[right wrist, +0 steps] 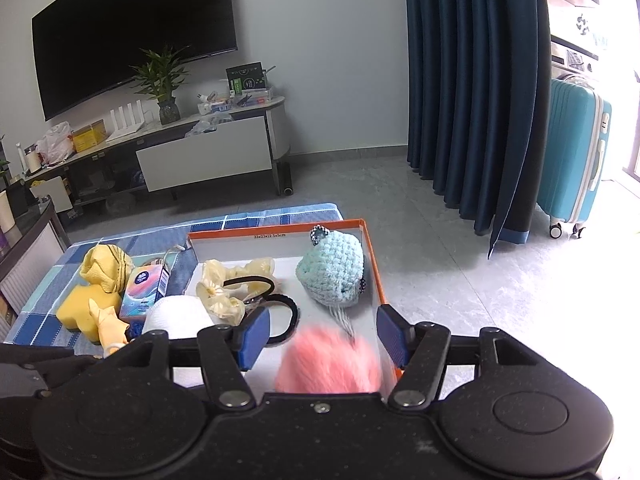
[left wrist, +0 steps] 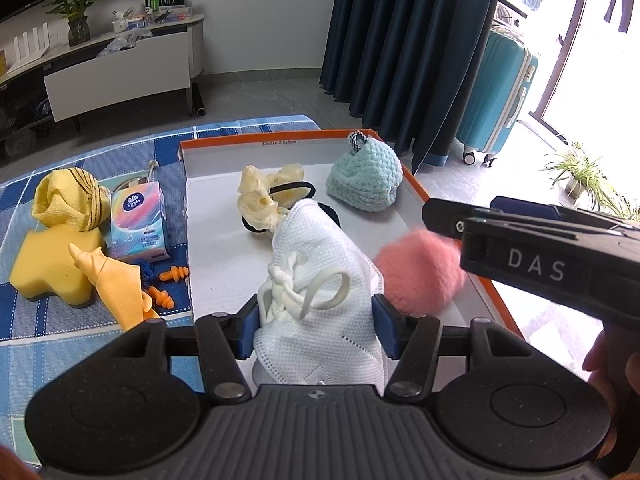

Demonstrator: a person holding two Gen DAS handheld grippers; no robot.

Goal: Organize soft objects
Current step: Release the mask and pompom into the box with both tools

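Your worktop [left wrist: 48, 344] carries a blue checked cloth, with an orange-rimmed box [left wrist: 416, 184] on it; a dark curtain [left wrist: 408, 40] and a teal suitcase [left wrist: 500, 92] stand beyond.

Your left gripper [left wrist: 316, 330] points downward over the box, jaws pinching a white mask [left wrist: 320, 260] between the blue pads.

Your right gripper [right wrist: 320, 338] also tilts down over the box; its jaws stand spread, touching nothing, and the blurred pink pompom [right wrist: 328, 360] sits between them, clear of both pads.

Ahead of both jaws, inside the box, lie a teal knitted pouch [left wrist: 364, 180] and a cream scrunchie [left wrist: 260, 196].

Left of your left jaws, a yellow sponge [left wrist: 48, 264] and tissue pack [left wrist: 138, 220] rest on the cloth.
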